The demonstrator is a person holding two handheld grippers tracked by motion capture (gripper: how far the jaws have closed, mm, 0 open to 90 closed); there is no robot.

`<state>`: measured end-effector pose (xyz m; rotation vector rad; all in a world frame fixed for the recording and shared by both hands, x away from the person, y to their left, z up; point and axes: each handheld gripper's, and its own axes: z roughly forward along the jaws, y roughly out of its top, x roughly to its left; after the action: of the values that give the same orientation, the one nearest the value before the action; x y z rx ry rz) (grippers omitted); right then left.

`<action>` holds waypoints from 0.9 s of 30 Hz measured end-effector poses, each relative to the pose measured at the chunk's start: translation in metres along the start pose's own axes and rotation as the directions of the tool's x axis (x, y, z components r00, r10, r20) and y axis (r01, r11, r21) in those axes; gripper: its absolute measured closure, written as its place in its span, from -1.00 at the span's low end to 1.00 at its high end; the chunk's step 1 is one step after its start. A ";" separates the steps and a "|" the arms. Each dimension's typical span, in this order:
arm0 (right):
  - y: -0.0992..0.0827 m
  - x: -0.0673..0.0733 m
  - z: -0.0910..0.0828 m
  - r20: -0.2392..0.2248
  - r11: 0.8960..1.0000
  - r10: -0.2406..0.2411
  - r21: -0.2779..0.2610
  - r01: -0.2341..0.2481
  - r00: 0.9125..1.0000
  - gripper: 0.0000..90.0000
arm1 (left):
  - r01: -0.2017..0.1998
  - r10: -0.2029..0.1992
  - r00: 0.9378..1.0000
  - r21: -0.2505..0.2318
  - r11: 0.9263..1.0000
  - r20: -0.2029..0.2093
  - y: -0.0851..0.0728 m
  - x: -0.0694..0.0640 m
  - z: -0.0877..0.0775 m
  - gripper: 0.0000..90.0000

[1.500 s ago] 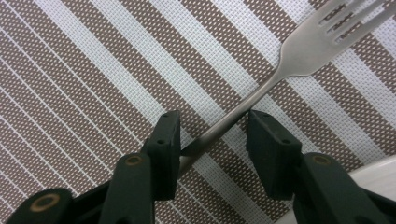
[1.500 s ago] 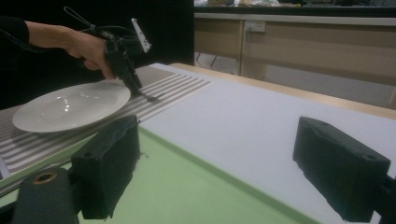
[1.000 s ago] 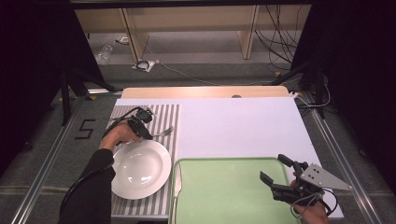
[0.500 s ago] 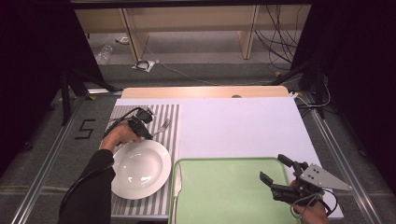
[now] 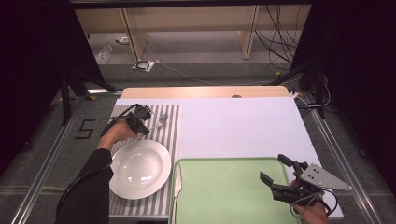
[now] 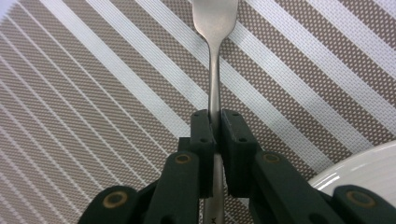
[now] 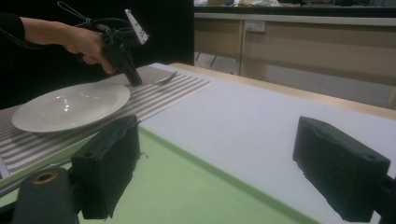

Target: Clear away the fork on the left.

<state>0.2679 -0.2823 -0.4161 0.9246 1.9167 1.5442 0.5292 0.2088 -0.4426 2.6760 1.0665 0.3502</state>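
Right now the left gripper (image 6: 214,122) has just been closing, and its jaws are clamped on the thin handle of the fork (image 6: 214,70), which lies on the striped placemat (image 5: 169,121) just beyond the white plate (image 5: 140,168). The fork's head points away from the hand, toward the far edge of the mat. The right gripper (image 5: 278,173) hangs above the near right part of the green tray (image 5: 219,191), its jaws spread wide with nothing between them.

What could go wrong is mostly about that narrow grip — the pads pinch a slim, smooth metal stem, so the fork could swivel or slide out once it leaves the mat, with the heavier head tipping down. The plate's rim sits close beside the gripper, and a careless swing toward the tray might knock it.

Some things stay unclear. The fork's tines are cut off at the top of the left gripper view, and the end of the handle disappears under the jaws. From above, the hand covers the grip — whether the fork has left the mat yet I cannot tell.
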 end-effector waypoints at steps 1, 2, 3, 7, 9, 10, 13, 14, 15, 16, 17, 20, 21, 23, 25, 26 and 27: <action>0.000 0.000 0.000 0.000 1.000 0.000 0.000 0.000 1.000 -0.65 | -0.005 0.004 1.000 -0.007 1.000 -0.010 0.000 0.000 -0.002 0.86; 0.000 0.000 0.000 0.000 1.000 0.000 -0.002 0.000 1.000 -0.65 | -0.003 0.003 1.000 -0.011 1.000 -0.015 0.000 0.000 -0.003 0.86; 0.000 0.000 0.000 0.001 1.000 0.001 -0.002 -0.001 1.000 -0.65 | -0.006 0.005 1.000 -0.015 1.000 -0.019 0.000 0.000 -0.005 0.86; 0.000 0.000 0.000 0.001 1.000 -0.001 0.000 0.001 1.000 -0.65 | -0.007 0.005 0.999 -0.037 0.999 -0.043 -0.001 0.000 -0.012 0.86; 0.000 0.000 0.000 0.002 1.000 -0.001 0.000 0.001 1.000 -0.65 | -0.002 0.000 0.999 -0.047 0.999 -0.043 -0.001 -0.001 -0.017 0.86; 0.000 0.000 0.000 0.002 1.000 -0.001 0.000 0.001 1.000 -0.65 | -0.010 0.008 0.999 -0.048 0.999 -0.046 -0.001 -0.001 -0.021 0.86; 0.000 0.000 0.000 0.002 1.000 0.001 0.002 -0.001 1.000 -0.65 | -0.013 0.009 0.998 -0.065 0.998 -0.056 0.000 -0.003 -0.030 0.86; 0.000 0.000 0.001 0.001 1.000 -0.001 0.002 0.001 1.000 -0.65 | -0.010 0.006 0.998 -0.071 0.997 -0.056 0.001 -0.003 -0.033 0.86; 0.000 0.001 0.000 0.001 1.000 -0.002 0.003 0.002 1.000 -0.65 | -0.011 0.007 0.998 -0.074 0.997 -0.057 0.001 -0.004 -0.037 0.86; 0.000 0.001 0.000 0.002 1.000 -0.003 0.003 0.003 1.000 -0.65 | -0.012 0.007 0.998 -0.080 0.997 -0.057 0.002 -0.004 -0.040 0.86; 0.000 0.001 0.000 0.001 1.000 -0.006 0.001 0.006 1.000 -0.65 | -0.014 0.009 0.998 -0.087 0.996 -0.058 0.002 -0.006 -0.043 0.86; 0.000 0.001 0.000 0.001 1.000 -0.002 0.002 0.002 1.000 -0.65 | -0.017 0.012 0.999 -0.102 0.995 -0.050 0.003 -0.010 -0.051 0.86; 0.000 0.001 0.000 0.001 1.000 -0.004 0.003 0.004 1.000 -0.65 | -0.016 0.010 0.999 -0.110 0.994 -0.048 0.003 -0.012 -0.053 0.86; 0.000 0.001 0.000 0.001 1.000 -0.003 0.003 0.003 1.000 -0.65 | -0.008 0.002 0.999 -0.118 0.993 -0.046 0.004 -0.016 -0.058 0.86; 0.000 0.001 0.001 0.001 1.000 -0.004 0.002 0.004 1.000 -0.65 | 0.003 -0.008 0.999 -0.134 0.991 -0.034 0.004 -0.020 -0.061 0.86; 0.000 0.001 0.001 0.001 1.000 -0.003 0.001 0.003 1.000 -0.65 | 0.022 -0.025 1.000 -0.146 0.989 -0.019 0.003 -0.022 -0.064 0.86; 0.000 0.002 0.001 0.001 1.000 -0.003 0.001 0.003 1.000 -0.65 | 0.035 -0.037 0.999 -0.155 0.987 -0.007 0.002 -0.024 -0.066 0.86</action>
<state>0.2674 -0.2806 -0.4161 0.9222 1.9175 1.5403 0.4932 0.1988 -0.3825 2.5175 1.0438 0.4218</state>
